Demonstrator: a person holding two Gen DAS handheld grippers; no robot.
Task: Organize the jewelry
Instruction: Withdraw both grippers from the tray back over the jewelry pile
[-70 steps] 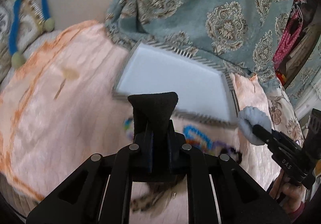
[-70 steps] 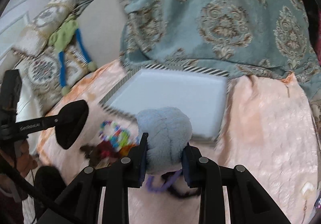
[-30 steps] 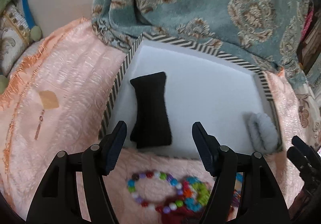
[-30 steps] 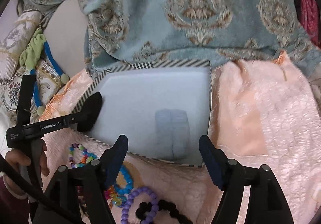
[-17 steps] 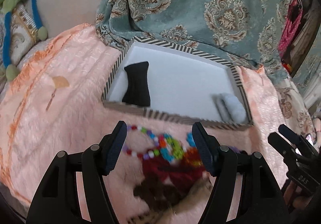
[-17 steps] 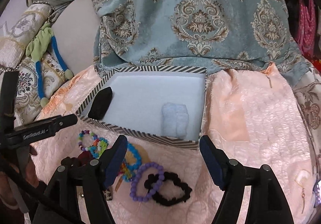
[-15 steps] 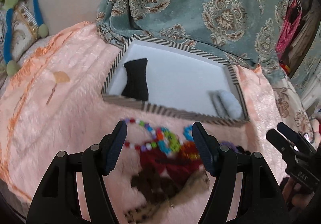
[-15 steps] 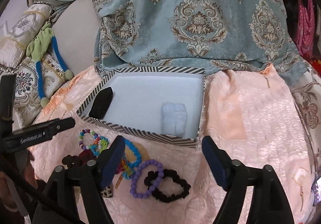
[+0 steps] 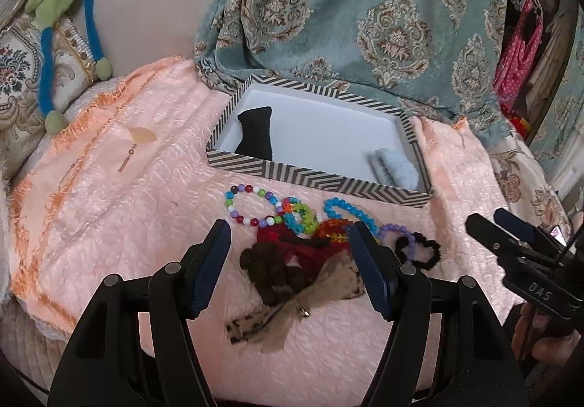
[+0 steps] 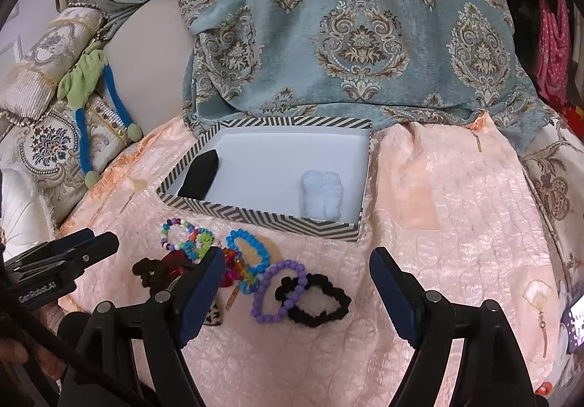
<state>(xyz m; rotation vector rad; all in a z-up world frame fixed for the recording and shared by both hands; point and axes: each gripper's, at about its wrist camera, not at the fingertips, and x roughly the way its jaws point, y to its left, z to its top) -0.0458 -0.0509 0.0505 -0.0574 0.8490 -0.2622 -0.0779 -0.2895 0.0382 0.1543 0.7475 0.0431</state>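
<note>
Jewelry [image 10: 255, 272] lies heaped on the pink bedspread [image 10: 456, 224] just before the striped box [image 10: 262, 215]; left tongs [image 9: 288, 261] and right tongs [image 10: 297, 283], just widened, gape empty.

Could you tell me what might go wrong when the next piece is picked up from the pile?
The purple bead bracelet overlaps the black scrunchie, so a grab may lift both. The red bow, brown scrunchie and leopard ribbon lie tangled between the open left gripper's fingers and may drag along together.
</note>
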